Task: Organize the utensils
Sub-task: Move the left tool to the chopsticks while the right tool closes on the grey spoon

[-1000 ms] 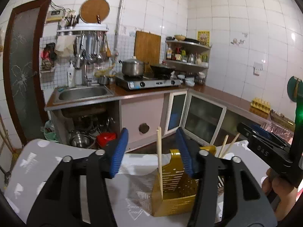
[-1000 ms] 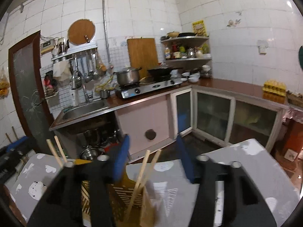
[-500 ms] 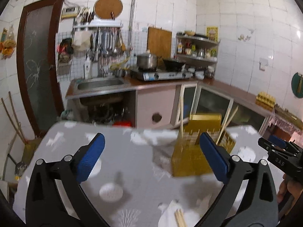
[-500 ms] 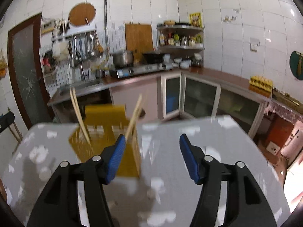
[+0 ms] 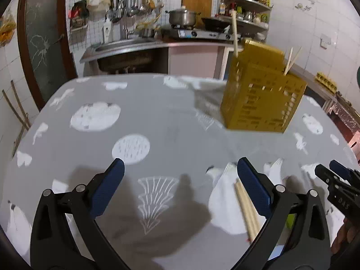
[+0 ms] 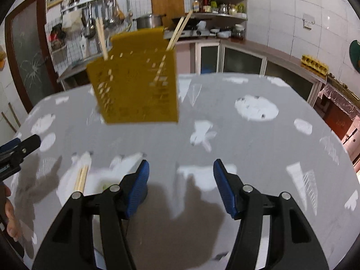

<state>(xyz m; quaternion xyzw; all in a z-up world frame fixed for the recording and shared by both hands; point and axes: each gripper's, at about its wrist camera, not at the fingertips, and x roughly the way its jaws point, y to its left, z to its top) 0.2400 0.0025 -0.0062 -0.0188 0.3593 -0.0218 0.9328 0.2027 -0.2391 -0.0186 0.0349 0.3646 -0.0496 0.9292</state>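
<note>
Both grippers, left (image 5: pixel 180 184) and right (image 6: pixel 180 180), gape empty above table (image 5: pixel 171 121); chopsticks (image 5: pixel 246 209) lie loose, probably next for holder (image 5: pixel 261 94); others stand inside.

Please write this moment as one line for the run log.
left tool: open, empty | right tool: open, empty | chopsticks: lying on table | yellow holder: upright, holds chopsticks

White glazed wall tiles (image 6: pixel 281 11) line the kitchen, with a brown-framed frosted glass door (image 5: pixel 42 33) at left. A steel sink (image 5: pixel 121 43) and a gas stove (image 5: pixel 198 32) sit on the brown counter (image 6: pixel 281 56), behind a grey patterned tablecloth (image 5: pixel 168 121).
</note>
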